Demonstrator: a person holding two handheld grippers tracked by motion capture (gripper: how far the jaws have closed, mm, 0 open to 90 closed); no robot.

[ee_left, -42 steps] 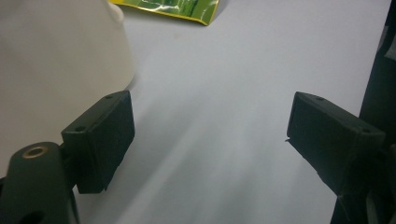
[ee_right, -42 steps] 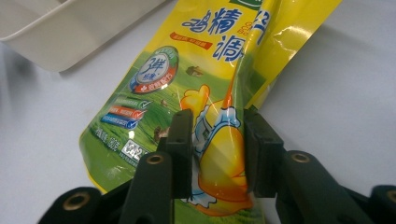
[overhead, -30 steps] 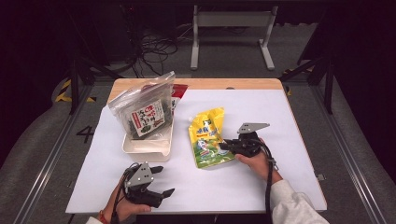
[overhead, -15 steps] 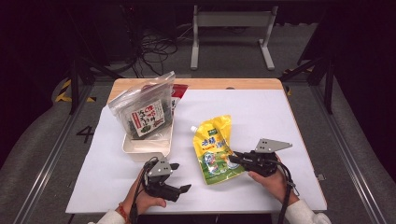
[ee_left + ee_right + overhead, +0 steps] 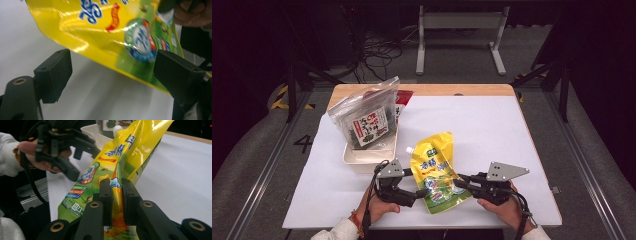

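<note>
A yellow and green spouted pouch (image 5: pixel 435 167) lies slanted near the table's front, its spout toward the white tray. My right gripper (image 5: pixel 460 183) is shut on the pouch's lower right edge; in the right gripper view the jaws (image 5: pixel 116 195) pinch the pouch (image 5: pixel 120 155) and hold that side up. My left gripper (image 5: pixel 421 192) is open at the pouch's lower left edge. In the left gripper view its jaws (image 5: pixel 112 70) stand wide apart, with the pouch (image 5: pixel 100 30) just beyond them, raised over the table. The left gripper (image 5: pixel 75 165) also shows in the right gripper view.
A white tray (image 5: pixel 362 159) sits left of centre with a clear bag of dark seaweed (image 5: pixel 366 117) leaning in it. A red packet (image 5: pixel 404 96) lies behind the tray. The white table cover (image 5: pixel 492 125) stretches to the right and back.
The right gripper has pulled the pouch toward the front edge. The left gripper has moved right, up to the pouch's lower left edge, with its jaws open.
</note>
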